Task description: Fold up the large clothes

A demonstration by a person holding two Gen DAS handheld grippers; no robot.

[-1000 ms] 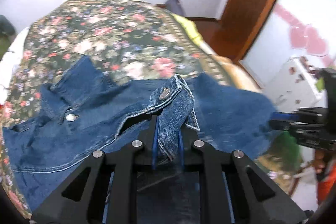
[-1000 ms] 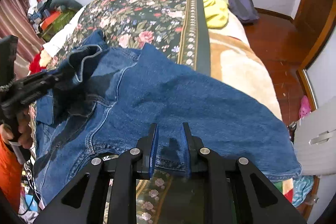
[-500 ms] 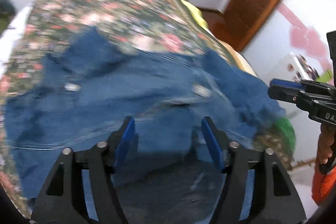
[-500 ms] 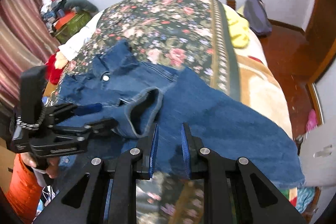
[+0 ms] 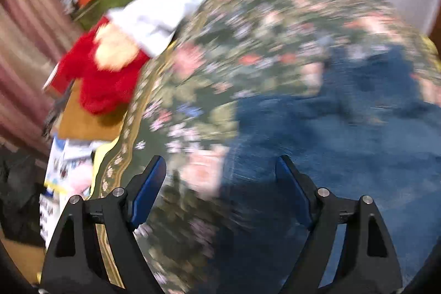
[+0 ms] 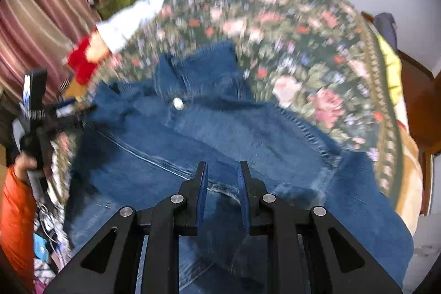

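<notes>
Left wrist view, left gripper (image 5: 220,178) fingers wide apart, right gripper (image 6: 220,183) fingers pinching denim jacket (image 6: 248,134)

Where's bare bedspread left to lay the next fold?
Bare floral bedspread lies beyond the denim jacket toward the wall, and a strip left of it. Crowded: the bedside pile with the red plush and white cloth.

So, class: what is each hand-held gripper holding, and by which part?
Left hand-held gripper: nothing, fingers wide apart. Right hand-held gripper: denim jacket, pinched at a fold near its hem.
</notes>
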